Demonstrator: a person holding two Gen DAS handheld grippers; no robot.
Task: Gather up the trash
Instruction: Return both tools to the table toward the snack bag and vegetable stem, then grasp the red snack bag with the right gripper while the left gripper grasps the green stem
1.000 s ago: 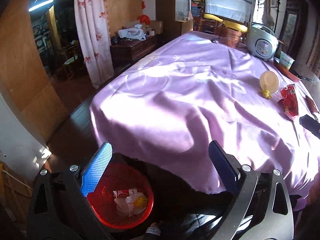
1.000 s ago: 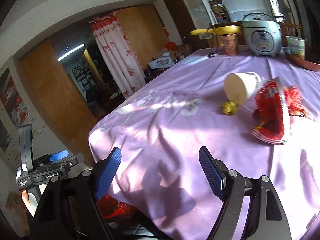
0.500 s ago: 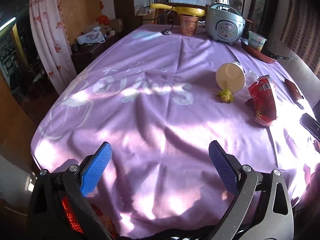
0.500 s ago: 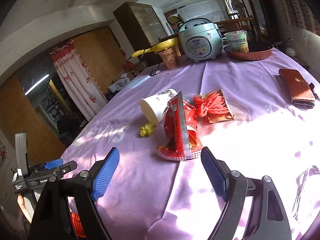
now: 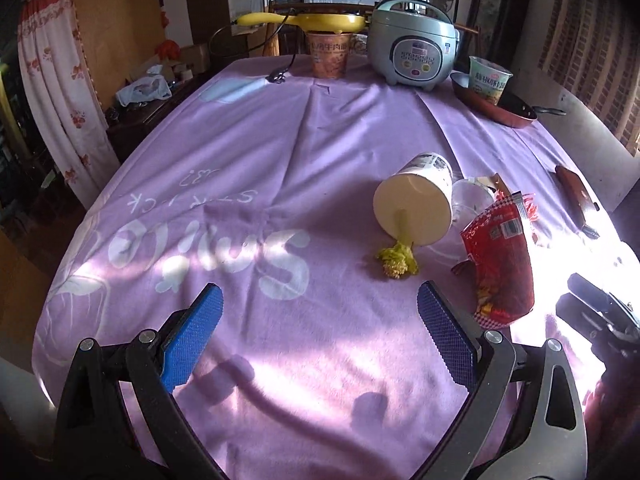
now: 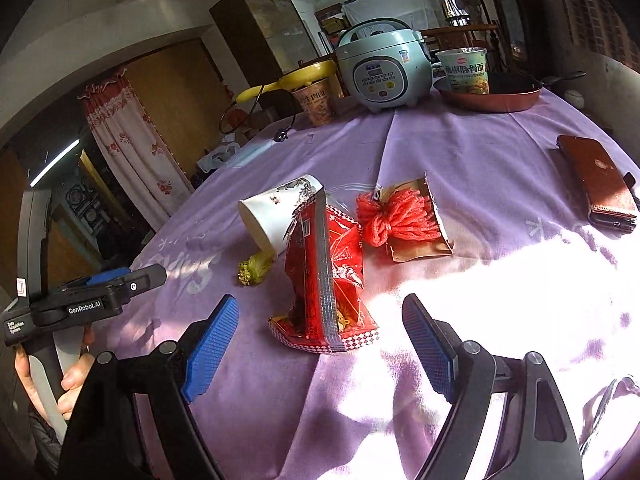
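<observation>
A red snack bag (image 6: 324, 276) stands crumpled on the purple tablecloth (image 6: 460, 152), just beyond my right gripper (image 6: 320, 303), which is open and empty. Behind it a white paper cup (image 6: 276, 212) lies on its side with a yellow-green vegetable scrap (image 6: 252, 270) at its mouth. A red stringy bundle (image 6: 396, 216) rests on a brown wrapper. My left gripper (image 5: 320, 292) is open and empty over the cloth, short of the scrap (image 5: 396, 262), the cup (image 5: 416, 208) and the bag (image 5: 500, 264). A clear plastic lid (image 5: 468, 200) lies behind the cup.
At the table's far end stand a rice cooker (image 5: 412, 56), a noodle cup (image 5: 328, 56) under a yellow pan, and a red frying pan (image 5: 496, 108) holding another noodle cup. A phone in a brown case (image 6: 596, 184) lies at the right. A hand (image 6: 60, 384) holds the left gripper's handle.
The left view swung up from the red bin on the floor and across the table to the trash. The right gripper closed in on the red bag. Both stayed open.
</observation>
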